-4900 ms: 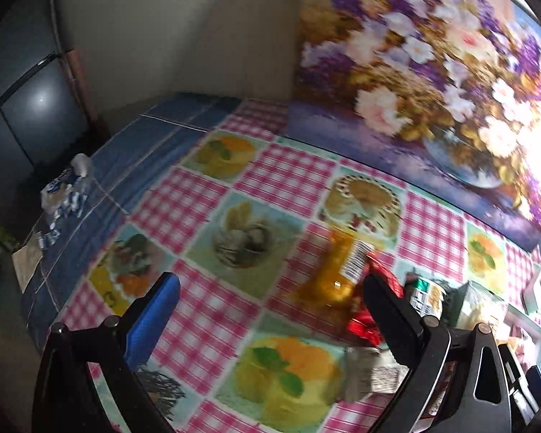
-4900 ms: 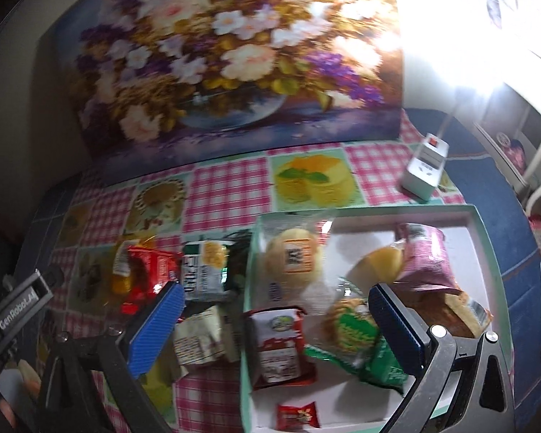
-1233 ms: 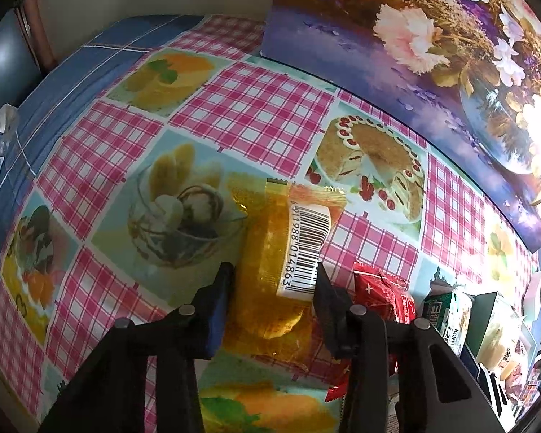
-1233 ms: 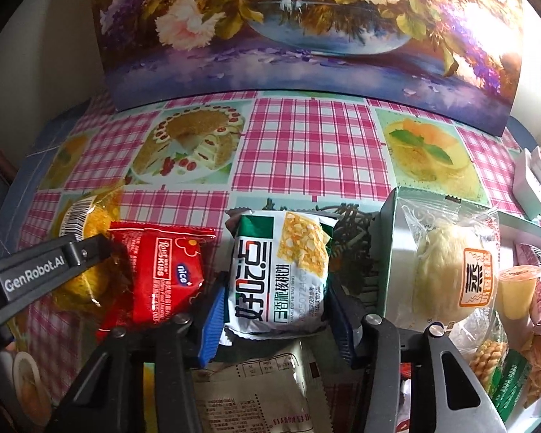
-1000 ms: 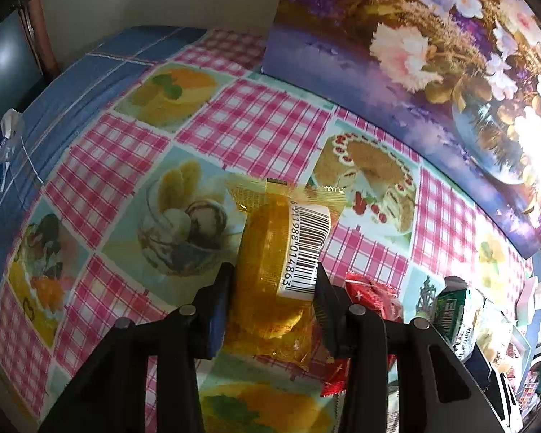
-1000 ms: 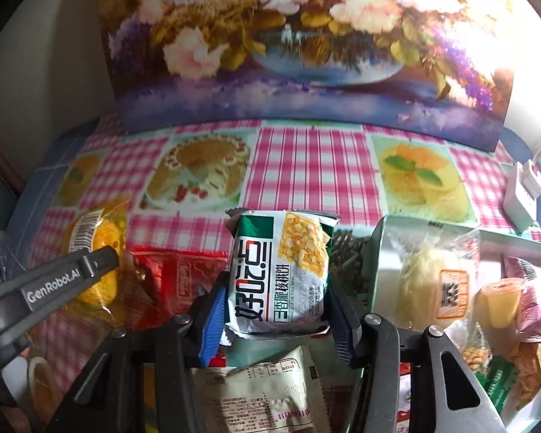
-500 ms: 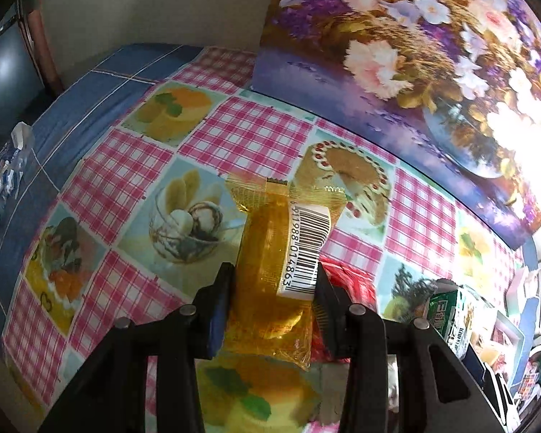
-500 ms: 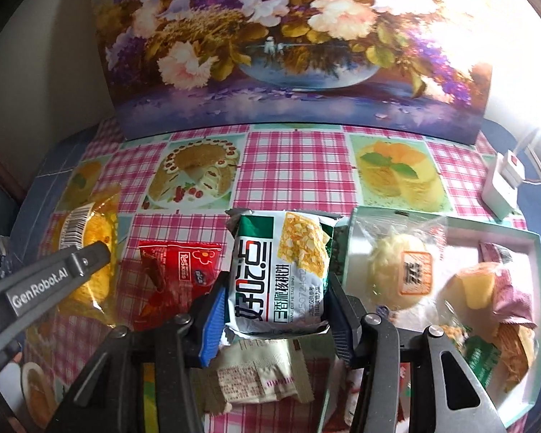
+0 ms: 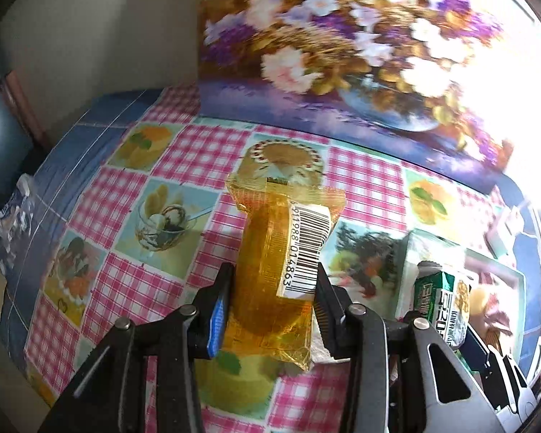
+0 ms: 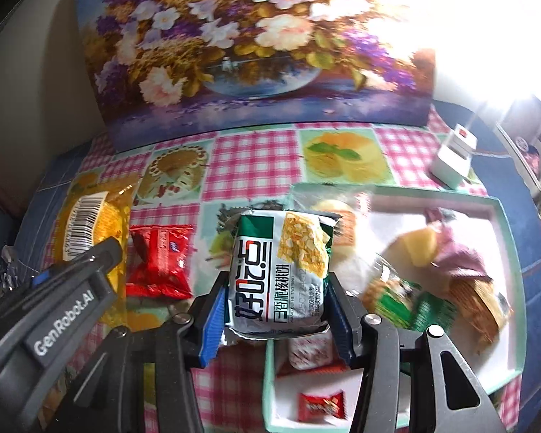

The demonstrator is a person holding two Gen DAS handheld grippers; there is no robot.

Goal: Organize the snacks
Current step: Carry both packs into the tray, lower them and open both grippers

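The left tool (image 9: 270, 303) clenches an orange-wrapped snack (image 9: 274, 270) above the checked surface (image 9: 205, 151), while the right tool (image 10: 276, 312) clenches a green-and-white biscuit pack (image 10: 279, 274) over the tray's (image 10: 506, 252) left edge

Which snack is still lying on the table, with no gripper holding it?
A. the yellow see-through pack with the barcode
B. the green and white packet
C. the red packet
C: the red packet lies on the checked tablecloth, while the left gripper clamps the yellow pack and the right gripper clamps the green and white packet.
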